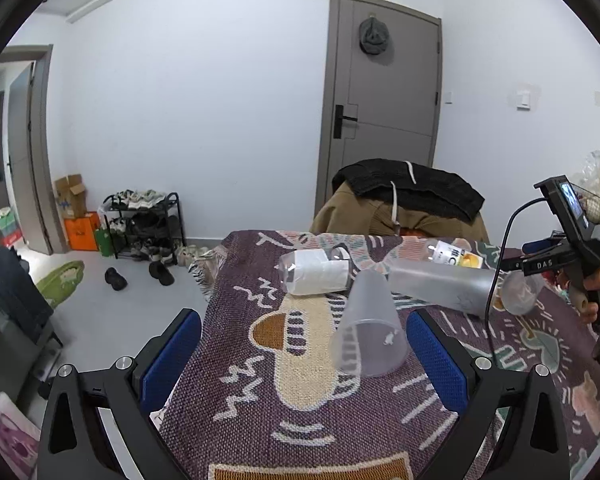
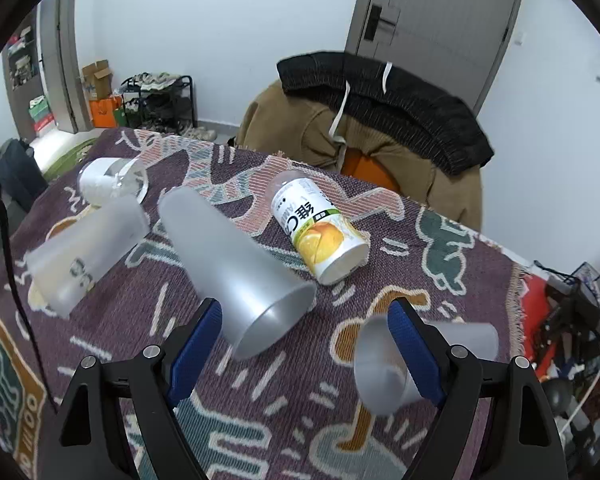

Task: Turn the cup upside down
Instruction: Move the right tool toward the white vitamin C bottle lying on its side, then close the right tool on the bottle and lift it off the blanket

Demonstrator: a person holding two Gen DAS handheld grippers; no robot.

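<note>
Several frosted plastic cups lie on their sides on the patterned cloth (image 1: 260, 400). A wide cup (image 1: 370, 328) rests between my left gripper's (image 1: 304, 356) open fingers, close to the right pad, mouth toward me; it is at the left (image 2: 84, 248) in the right wrist view. A tall cup (image 2: 236, 268) lies with its mouth between my right gripper's (image 2: 306, 352) open fingers, nearer the left pad. A small cup (image 2: 384, 364) sits partly behind the right finger. Neither gripper touches a cup.
A glass holding white paper (image 1: 316, 276) and an orange-labelled bottle (image 2: 320, 228) lie further back. A chair draped with clothes (image 2: 380, 120) stands behind the table. The table's left edge (image 1: 208, 320) drops to the floor. A hand (image 1: 598, 288) holds the right gripper.
</note>
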